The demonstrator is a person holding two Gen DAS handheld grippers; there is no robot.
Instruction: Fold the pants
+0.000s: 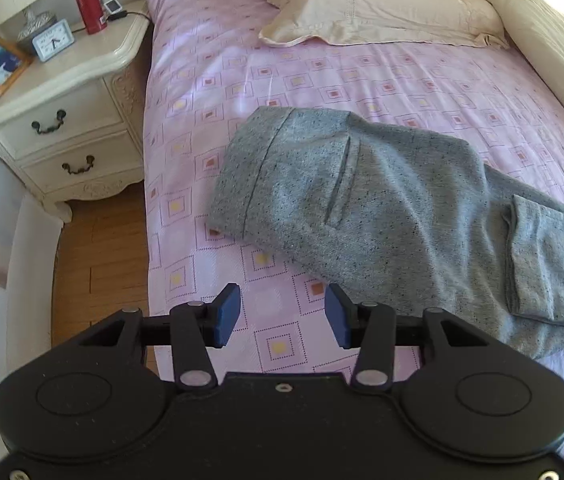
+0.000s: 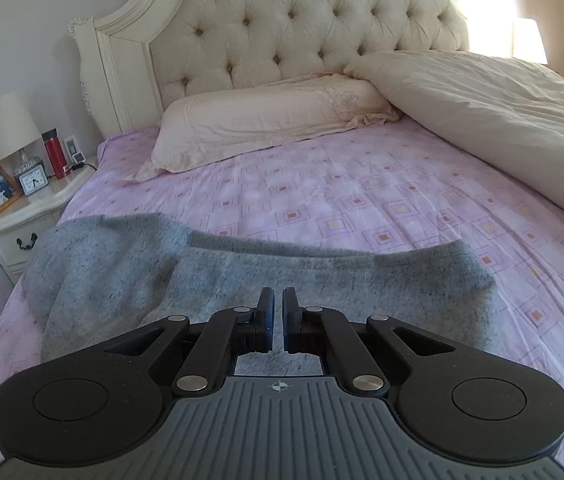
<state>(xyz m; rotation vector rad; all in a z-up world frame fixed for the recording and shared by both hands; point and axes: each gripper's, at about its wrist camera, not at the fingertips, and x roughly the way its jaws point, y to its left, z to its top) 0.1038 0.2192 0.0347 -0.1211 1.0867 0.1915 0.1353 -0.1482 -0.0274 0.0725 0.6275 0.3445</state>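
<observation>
Pants [image 1: 362,208] lie on the bed [image 1: 202,80], near its left edge, already doubled: a cuffed end rests on top toward the right. Your left tongs [image 1: 282,314] stand apart over bare sheet, just short of the near hem, gripping nothing. Your right tongs [image 2: 278,316] are nearly together above the grey cloth; whether they pinch any fabric, you cannot tell. For the next fold, judged likely: take both layers at the edge, lift low, carry across evenly, keep seams aligned. Risk: top layer sliding off the lower one.
</observation>
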